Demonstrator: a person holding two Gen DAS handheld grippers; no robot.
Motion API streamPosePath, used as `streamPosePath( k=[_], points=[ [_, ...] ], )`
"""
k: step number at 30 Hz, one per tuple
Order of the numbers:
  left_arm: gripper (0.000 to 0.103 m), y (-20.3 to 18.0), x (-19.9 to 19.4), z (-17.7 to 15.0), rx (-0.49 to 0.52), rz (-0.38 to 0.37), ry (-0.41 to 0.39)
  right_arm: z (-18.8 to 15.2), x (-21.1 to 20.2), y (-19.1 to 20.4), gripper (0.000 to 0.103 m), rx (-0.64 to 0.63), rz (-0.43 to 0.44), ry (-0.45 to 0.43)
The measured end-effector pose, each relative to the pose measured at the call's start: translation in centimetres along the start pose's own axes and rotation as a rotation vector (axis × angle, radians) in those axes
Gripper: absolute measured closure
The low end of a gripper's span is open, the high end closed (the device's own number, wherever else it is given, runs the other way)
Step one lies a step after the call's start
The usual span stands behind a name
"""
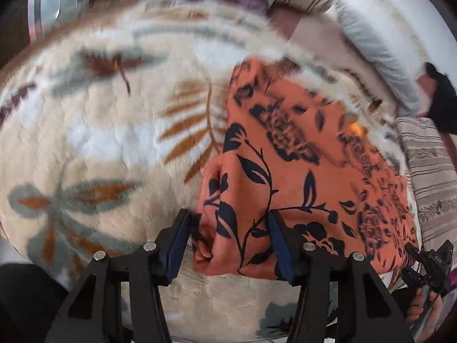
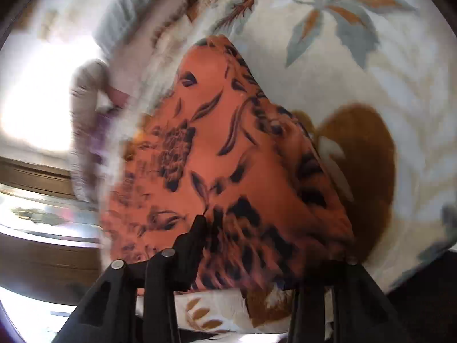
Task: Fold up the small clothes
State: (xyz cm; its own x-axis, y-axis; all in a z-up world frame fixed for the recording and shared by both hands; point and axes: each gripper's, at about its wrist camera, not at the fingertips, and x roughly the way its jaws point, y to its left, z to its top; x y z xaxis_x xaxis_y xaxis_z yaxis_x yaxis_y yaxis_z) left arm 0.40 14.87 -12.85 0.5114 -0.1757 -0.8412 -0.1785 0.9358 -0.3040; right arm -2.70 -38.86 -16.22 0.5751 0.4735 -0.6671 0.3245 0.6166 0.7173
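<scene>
Two views: from the left wrist, the left gripper stands part-open astride the near edge of the soft, light orange floral garment on the fleecy blanket; from the right wrist, the right gripper, blurred, straddles its bunched corner, grip unclear; hems look the best hold.

An orange garment printed with dark navy flowers and leafy stems is seen folded over on itself into a roughly oblong shape, spread on a cream plush blanket patterned with leaves. Its near edge is bunched into thick, rounded folds, and the far end is blurred.
</scene>
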Motion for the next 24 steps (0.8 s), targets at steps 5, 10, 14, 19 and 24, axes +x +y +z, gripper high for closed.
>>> streamPosePath(
  k=[5, 10, 14, 19, 24],
  points=[
    [0.038, 0.5, -2.7, 3.7, 0.006, -0.023, -0.077, 1.1, -5.6, 0.5, 0.036, -0.069, -0.102, -0.113],
    [0.038, 0.5, -1.2, 7.9, 0.066, -0.071, -0.091, 5.9, -6.8, 3.2, 0.036, -0.217, -0.101, -0.164],
    [0.038, -0.6, 1.4, 10.6, 0.103, -0.090, -0.073, 9.4, -3.3, 6.1, 0.036, -0.336, -0.125, -0.121],
    [0.041, -1.7, 3.9, 11.9, 0.130, -0.100, -0.041, 10.8, -0.5, 7.1, 0.036, -0.386, -0.127, -0.076],
    [0.055, -2.7, 5.0, 12.5, 0.171, -0.107, -0.033, 12.2, 1.7, 7.2, 0.037, -0.444, -0.193, -0.044]
  ],
)
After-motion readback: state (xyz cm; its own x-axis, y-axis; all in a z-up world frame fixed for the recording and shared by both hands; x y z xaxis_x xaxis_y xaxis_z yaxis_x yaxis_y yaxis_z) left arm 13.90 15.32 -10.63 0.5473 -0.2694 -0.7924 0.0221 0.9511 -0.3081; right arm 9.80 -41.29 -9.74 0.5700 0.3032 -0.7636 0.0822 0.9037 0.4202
